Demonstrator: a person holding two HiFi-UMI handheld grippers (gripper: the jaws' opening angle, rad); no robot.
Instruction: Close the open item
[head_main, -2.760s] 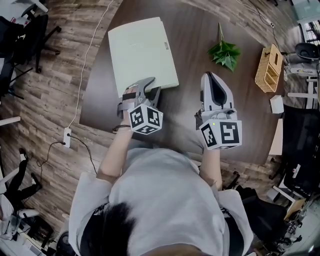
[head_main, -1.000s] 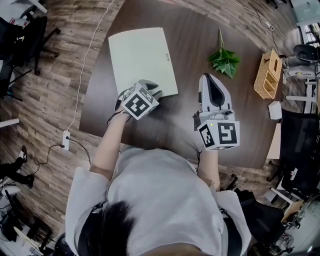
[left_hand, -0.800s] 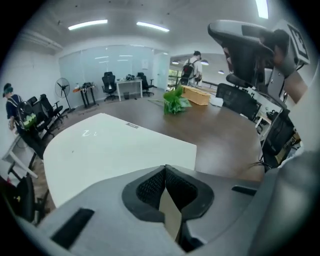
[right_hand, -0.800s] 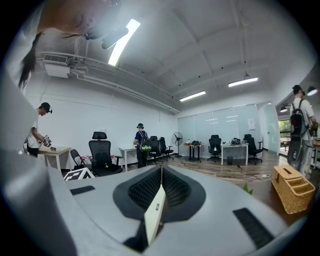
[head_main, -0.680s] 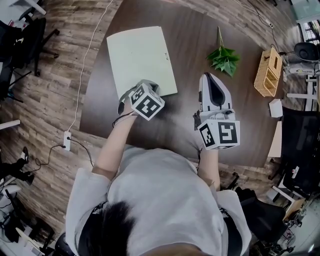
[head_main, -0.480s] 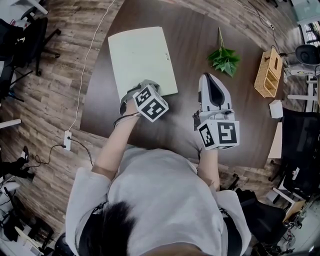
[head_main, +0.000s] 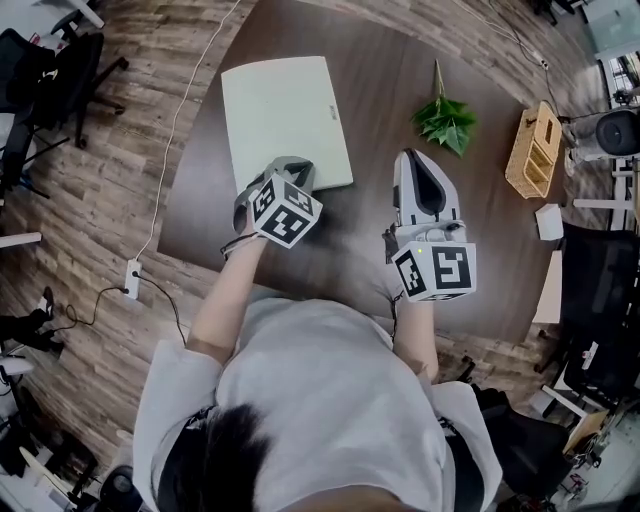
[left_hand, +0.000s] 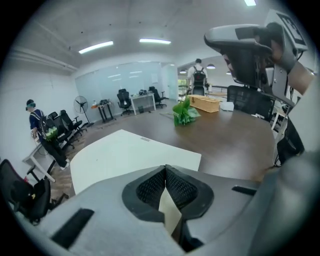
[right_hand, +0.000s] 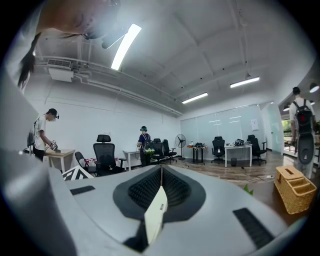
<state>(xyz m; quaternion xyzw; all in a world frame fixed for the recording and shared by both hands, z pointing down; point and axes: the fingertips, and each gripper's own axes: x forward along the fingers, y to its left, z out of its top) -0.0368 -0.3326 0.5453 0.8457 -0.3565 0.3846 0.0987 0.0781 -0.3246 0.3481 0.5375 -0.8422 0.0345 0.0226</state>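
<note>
**Laptop lid down; both grippers shut and empty**

The dark wooden surface carries all the items. The laptop, pale and rectangular, lies flat on its far-left part with the lid fully down and a small mark near its right edge. A wicker basket stands at the right edge, and a green plant sprig lies between it and the laptop, well apart from both.

The left gripper hangs at the laptop's near edge, angled down, jaws pressed together on nothing. The right gripper is held level beside it, jaws likewise together and empty.
</note>
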